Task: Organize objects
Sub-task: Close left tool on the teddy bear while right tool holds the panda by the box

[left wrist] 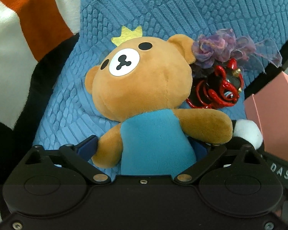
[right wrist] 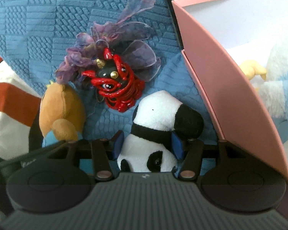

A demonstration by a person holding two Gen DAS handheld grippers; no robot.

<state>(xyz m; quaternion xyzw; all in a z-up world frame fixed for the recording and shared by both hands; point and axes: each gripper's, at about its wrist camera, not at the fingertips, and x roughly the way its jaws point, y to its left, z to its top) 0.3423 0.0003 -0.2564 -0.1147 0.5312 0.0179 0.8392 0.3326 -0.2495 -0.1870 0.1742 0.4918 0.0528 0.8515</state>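
Both grippers loaded. My left gripper [left wrist: 144,149] has its blue pads [left wrist: 87,146] pressed into the torso of the brown bear plush [left wrist: 142,88], the one with the yellow crown and blue shirt; jaws look clamped on the shirt, bear's head lying back on the blue textured cushion [left wrist: 182,9]. My right gripper [right wrist: 146,143] is closed around the panda plush [right wrist: 159,118], pads at the neck and black band, face turned toward the camera.

Between the two toys, untouched on the cushion: a red-and-black lion-mask ornament [right wrist: 115,88] with a purple organza flower [right wrist: 113,51] touching its top. In the left wrist view the bear's ear is just beside the flower.

Target, as I judge it: the pink box [right wrist: 220,88], open, just beside the panda on the right, already holding a white-and-blue plush [right wrist: 274,92].

Step in hand: carry the panda over the box wall and release inside. Notes for doing it well:
- Lift before translating; the wall stands right alongside and a sideways drag would push the box.
- Grip is soft plush at the neck, so expect sag; clear the rim with margin.
- Hold the bear steady meanwhile; its arm is close to the panda and could snag.
- Bear goes second, lifted straight so the ear doesn't catch the organza.
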